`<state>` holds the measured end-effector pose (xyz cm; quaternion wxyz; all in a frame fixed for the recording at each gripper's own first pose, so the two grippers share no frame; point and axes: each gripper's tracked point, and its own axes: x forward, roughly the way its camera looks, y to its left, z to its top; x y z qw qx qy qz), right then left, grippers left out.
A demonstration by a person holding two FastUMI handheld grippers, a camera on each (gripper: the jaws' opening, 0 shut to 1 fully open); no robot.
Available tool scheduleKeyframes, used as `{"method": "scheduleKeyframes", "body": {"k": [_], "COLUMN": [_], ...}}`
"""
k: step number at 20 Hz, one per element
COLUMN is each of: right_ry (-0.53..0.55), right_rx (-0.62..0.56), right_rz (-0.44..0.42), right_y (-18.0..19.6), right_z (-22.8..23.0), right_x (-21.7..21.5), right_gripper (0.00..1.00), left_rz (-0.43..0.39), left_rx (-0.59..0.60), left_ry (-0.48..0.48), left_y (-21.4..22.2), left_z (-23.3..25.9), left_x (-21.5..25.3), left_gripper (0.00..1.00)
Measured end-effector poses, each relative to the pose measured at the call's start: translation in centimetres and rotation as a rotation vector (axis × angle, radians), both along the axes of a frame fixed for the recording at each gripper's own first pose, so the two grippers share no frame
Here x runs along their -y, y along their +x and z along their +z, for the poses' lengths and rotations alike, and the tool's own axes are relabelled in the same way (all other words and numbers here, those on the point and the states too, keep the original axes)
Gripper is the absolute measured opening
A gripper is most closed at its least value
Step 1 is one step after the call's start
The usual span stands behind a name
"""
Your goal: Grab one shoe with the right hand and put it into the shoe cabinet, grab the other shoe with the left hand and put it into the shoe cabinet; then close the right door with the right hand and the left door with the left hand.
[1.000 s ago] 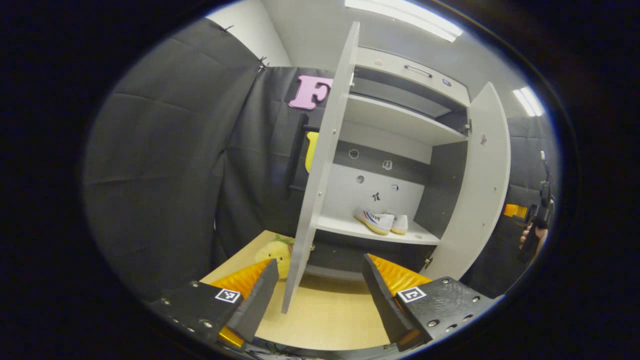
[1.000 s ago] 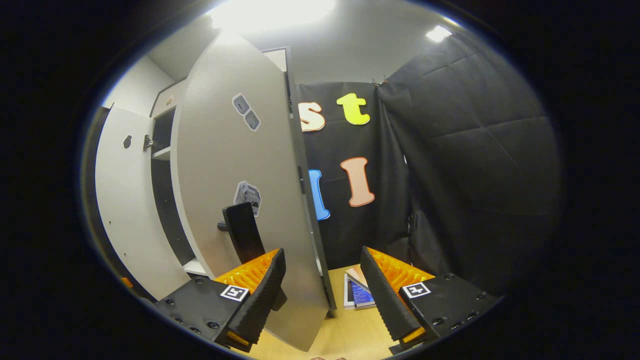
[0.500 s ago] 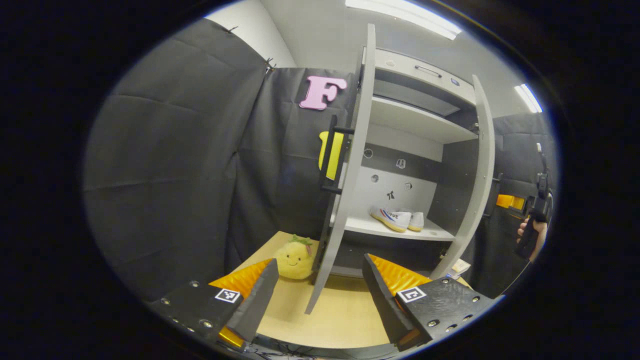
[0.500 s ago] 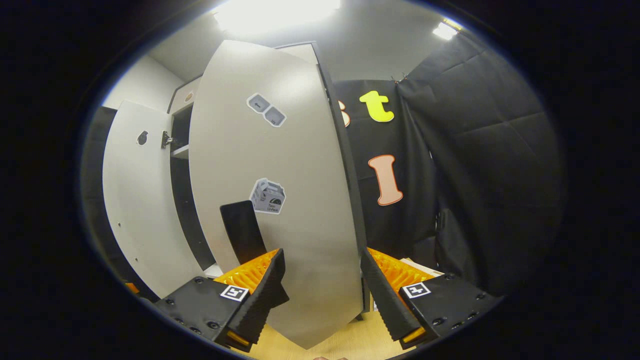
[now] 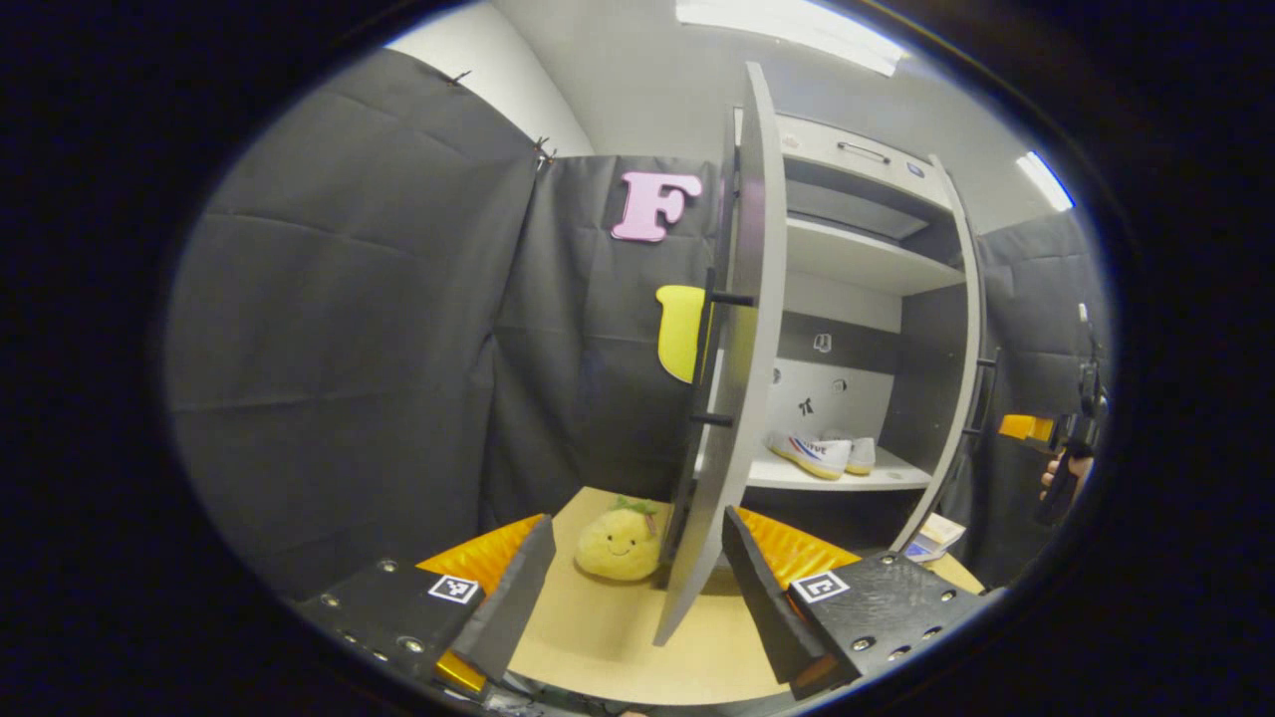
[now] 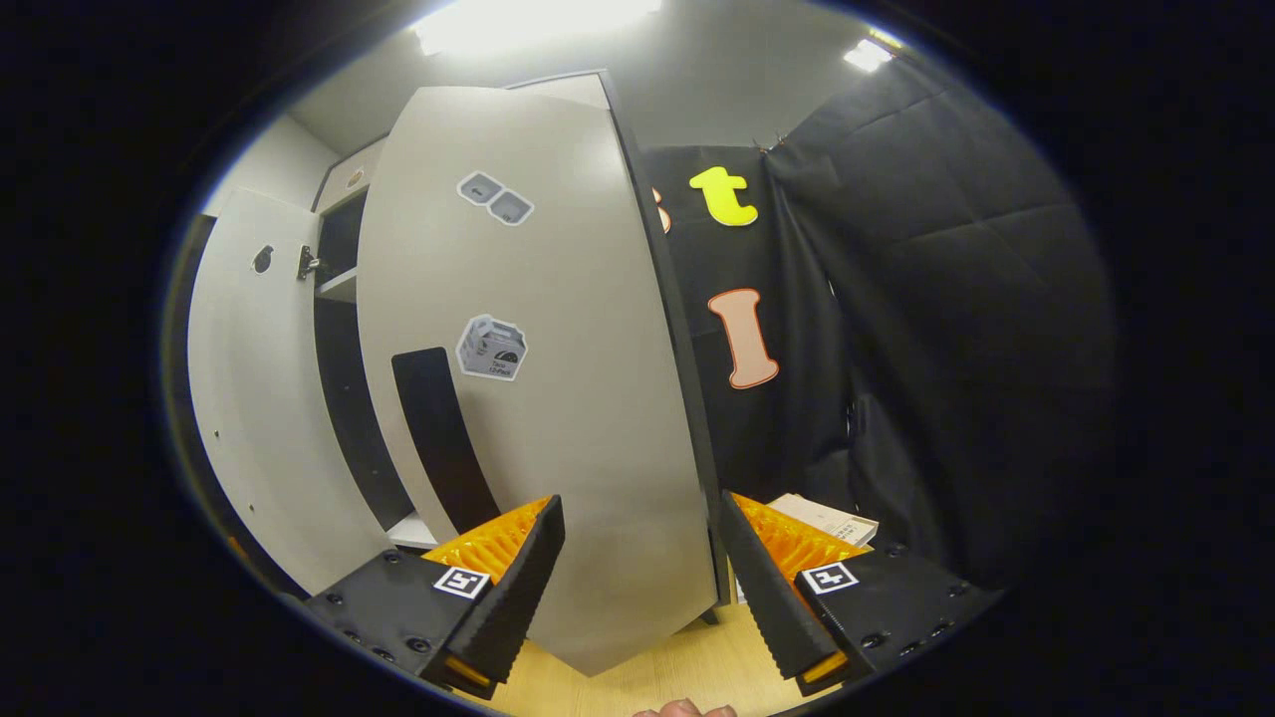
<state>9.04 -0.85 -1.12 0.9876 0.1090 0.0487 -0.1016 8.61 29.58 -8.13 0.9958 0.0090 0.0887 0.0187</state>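
The pale grey cabinet door (image 6: 558,398) at centre frame bore a black handle (image 6: 438,428), while white striped shoes (image 5: 825,454) sat right of a yellow plush toy (image 5: 618,543).

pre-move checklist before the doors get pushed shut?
1. Both shoes on the shelf: ok.
2. Right door shut: not ok, ajar.
3. Left door shut: not ok, ajar.
4. Right gripper open, straddling the right door's edge: ok.
5. Left gripper open, straddling the left door's edge: ok.
6. Plush toy out of the left door's swing: cannot tell.
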Motion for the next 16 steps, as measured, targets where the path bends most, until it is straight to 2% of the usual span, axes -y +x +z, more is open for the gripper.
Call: {"method": "scheduleKeyframes", "body": {"k": [5, 9, 13, 16], "right_ry": [-0.064, -0.046, -0.086, -0.075], "right_rx": [-0.021, -0.05, -0.061, -0.045], "right_rz": [-0.002, 0.011, 0.014, -0.009], "right_y": [-1.1, -1.8, -2.8, -4.0], "right_z": [-0.9, -2.6, -3.3, -3.6], "right_x": [-0.9, -2.0, -2.7, -2.9], "right_gripper": [0.98, 0.98, 0.98, 0.98], "left_rz": [-0.029, -0.035, -0.036, -0.046], "left_rx": [0.042, 0.064, 0.09, 0.104], "left_ry": [0.042, 0.08, 0.096, 0.116], "left_y": [3.1, 5.8, 8.8, 11.2], "left_z": [2.5, 4.8, 6.9, 7.7], "left_x": [-1.2, -2.8, -4.2, -4.8], "left_gripper": [0.97, 0.97, 0.97, 0.96]}}
